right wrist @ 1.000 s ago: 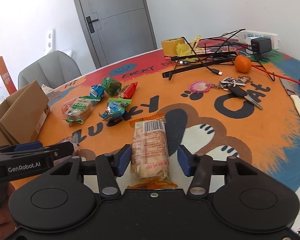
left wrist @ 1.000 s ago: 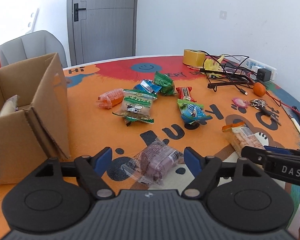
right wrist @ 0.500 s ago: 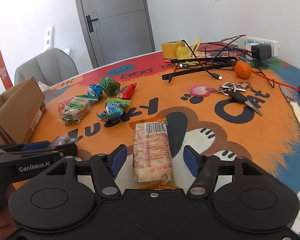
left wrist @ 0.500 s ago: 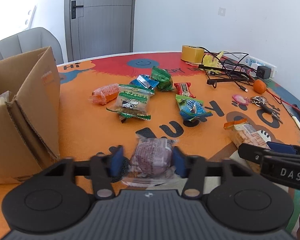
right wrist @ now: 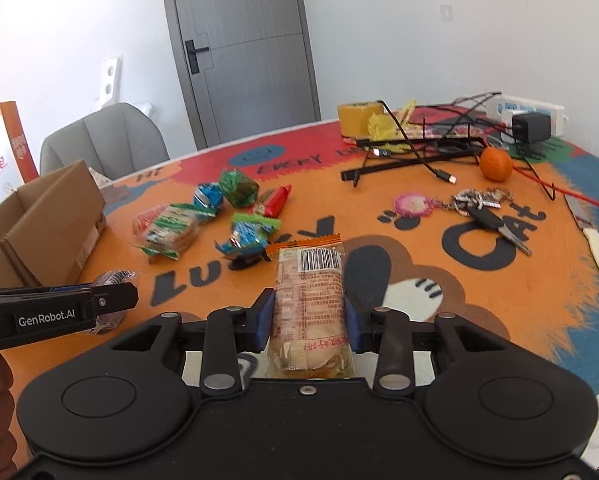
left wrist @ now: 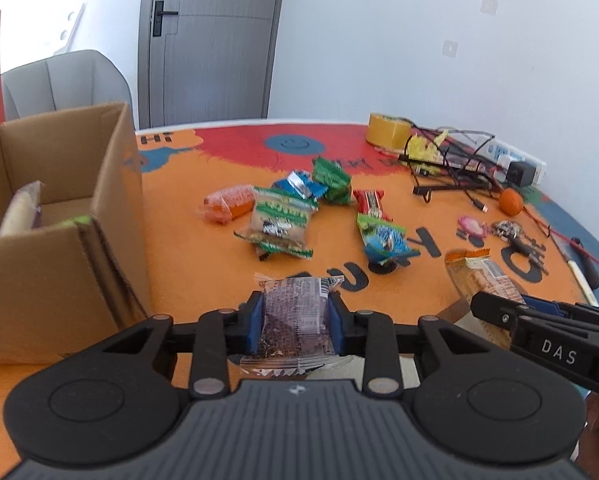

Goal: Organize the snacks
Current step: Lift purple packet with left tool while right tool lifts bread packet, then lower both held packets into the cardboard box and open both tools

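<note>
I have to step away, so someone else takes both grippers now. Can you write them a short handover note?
Left gripper: jaws just closed on the clear-wrapped dark purple snack.
Right gripper: jaws just closed on the long pale biscuit pack with orange ends.
Open brown cardboard box at the left already holds one pale packet.
Left to do: box both held snacks, then the six loose wrapped snacks mid-table.

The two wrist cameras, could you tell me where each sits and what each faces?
Left wrist: on the left tool, facing its dark snack, cardboard box alongside; right tool intrudes.
Right wrist: on the right tool, facing its barcoded snack; left tool intrudes.
Shared: table mat, snack pile, box.
</note>
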Demonstrator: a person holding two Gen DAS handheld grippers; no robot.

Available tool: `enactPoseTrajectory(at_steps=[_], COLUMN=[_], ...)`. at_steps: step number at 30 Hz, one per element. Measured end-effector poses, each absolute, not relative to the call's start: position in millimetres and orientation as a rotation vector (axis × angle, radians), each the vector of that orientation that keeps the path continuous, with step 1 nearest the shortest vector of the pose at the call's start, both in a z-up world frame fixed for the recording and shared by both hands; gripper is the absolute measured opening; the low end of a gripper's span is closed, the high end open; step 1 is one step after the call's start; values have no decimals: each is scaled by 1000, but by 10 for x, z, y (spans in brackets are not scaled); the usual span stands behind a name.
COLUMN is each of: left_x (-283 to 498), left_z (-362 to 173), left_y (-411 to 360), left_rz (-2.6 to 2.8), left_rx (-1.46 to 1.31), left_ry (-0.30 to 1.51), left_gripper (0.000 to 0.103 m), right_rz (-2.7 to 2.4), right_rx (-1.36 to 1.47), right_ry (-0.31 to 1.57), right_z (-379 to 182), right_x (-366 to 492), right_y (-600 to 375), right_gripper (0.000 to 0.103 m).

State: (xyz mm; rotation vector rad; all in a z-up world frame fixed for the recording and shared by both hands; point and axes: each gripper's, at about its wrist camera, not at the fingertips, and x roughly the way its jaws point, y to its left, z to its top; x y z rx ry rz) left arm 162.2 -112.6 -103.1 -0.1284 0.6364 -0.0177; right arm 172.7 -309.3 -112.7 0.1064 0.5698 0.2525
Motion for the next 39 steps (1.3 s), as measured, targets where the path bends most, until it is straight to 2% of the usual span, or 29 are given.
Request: enactPoseTrajectory(at_steps=[26, 39], left_x=[1189, 1010], left_z=[-335, -179], left_y=[-568, -98], left_rz=[59, 148], left_rx=[-192, -228], left_ry=[451, 400], left_gripper=[32, 32], right_rz=[375, 419], right_rx=[95, 107], right_ry=[422, 410], right_z=[-465, -369], right_x=[1520, 1544], right_y=[-2509, -2136], right_gripper=[37, 37])
